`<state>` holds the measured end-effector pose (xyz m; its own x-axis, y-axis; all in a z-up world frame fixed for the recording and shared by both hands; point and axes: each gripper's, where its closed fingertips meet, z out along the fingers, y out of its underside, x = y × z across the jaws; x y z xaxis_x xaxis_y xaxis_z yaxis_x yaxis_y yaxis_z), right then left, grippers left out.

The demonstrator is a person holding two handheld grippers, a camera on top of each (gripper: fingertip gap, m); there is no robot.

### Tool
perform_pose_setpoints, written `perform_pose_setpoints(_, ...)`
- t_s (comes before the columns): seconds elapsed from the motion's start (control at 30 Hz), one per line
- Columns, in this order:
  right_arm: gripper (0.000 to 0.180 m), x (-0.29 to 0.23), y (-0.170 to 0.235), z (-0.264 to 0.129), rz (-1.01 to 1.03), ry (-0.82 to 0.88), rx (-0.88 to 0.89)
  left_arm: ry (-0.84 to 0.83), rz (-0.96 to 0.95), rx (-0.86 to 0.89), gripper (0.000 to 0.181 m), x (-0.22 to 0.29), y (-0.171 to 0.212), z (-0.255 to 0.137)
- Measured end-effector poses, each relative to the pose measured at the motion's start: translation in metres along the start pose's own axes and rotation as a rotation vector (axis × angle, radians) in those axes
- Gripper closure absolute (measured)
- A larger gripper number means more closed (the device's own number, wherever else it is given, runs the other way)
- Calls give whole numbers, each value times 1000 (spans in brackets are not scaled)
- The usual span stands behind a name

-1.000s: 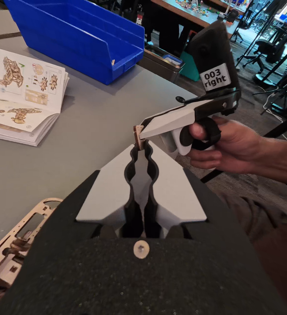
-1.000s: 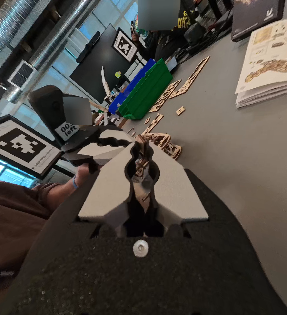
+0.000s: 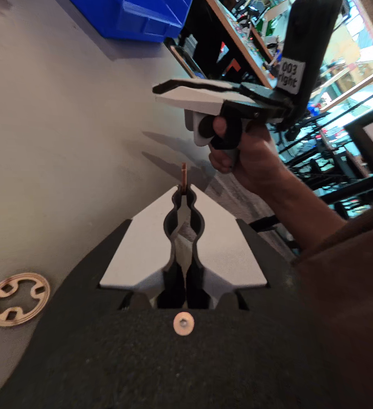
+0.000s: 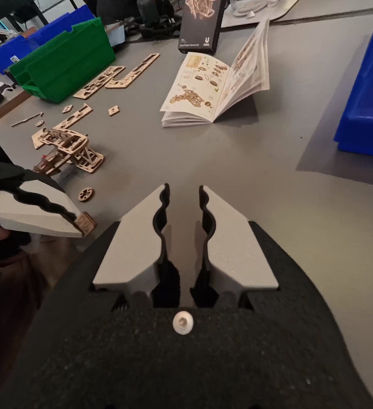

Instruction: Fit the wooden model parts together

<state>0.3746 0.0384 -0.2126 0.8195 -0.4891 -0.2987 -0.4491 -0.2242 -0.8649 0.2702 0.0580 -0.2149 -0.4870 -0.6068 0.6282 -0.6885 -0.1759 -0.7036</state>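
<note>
My left fingers [image 3: 182,190] pinched a small wooden part [image 3: 183,176]; my right fingers [image 4: 183,193] stood apart, empty; the half-built model [image 4: 70,150] awaited it.

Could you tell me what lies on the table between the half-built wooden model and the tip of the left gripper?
In the right wrist view, one small round wooden disc with cut-outs lies flat between the half-built model and the left gripper.

A small flat wooden piece [image 3: 183,177] stands edge-on, pinched at its base. The half-built wooden model [image 4: 68,150] sits far left on the table. A spoked wooden ring [image 4: 86,194] lies flat near it.
</note>
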Motion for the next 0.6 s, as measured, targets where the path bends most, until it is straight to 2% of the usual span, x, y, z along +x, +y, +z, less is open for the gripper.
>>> perform_pose_setpoints(0.17,155,10,4,3,19,25,-17,59,-101,-82,179,-9,-5,8)
perform_pose_setpoints(0.27,159,10,5,4,4,30,-33,-23,-139,-239,179,-29,6,14)
perform_pose_setpoints(0.3,166,7,6,3,-6,17,-46,-65,-141,-292,179,-37,11,14)
perform_pose_setpoints(0.37,178,-4,10,2,-36,-34,-86,-59,-147,-342,179,-41,14,18)
perform_pose_setpoints(0.5,180,-39,37,-6,-75,-169,-264,-41,-147,-388,179,-42,10,18)
perform_pose_setpoints(0.6,180,-68,43,-9,-107,-209,-279,53,-265,-445,179,-33,20,19)
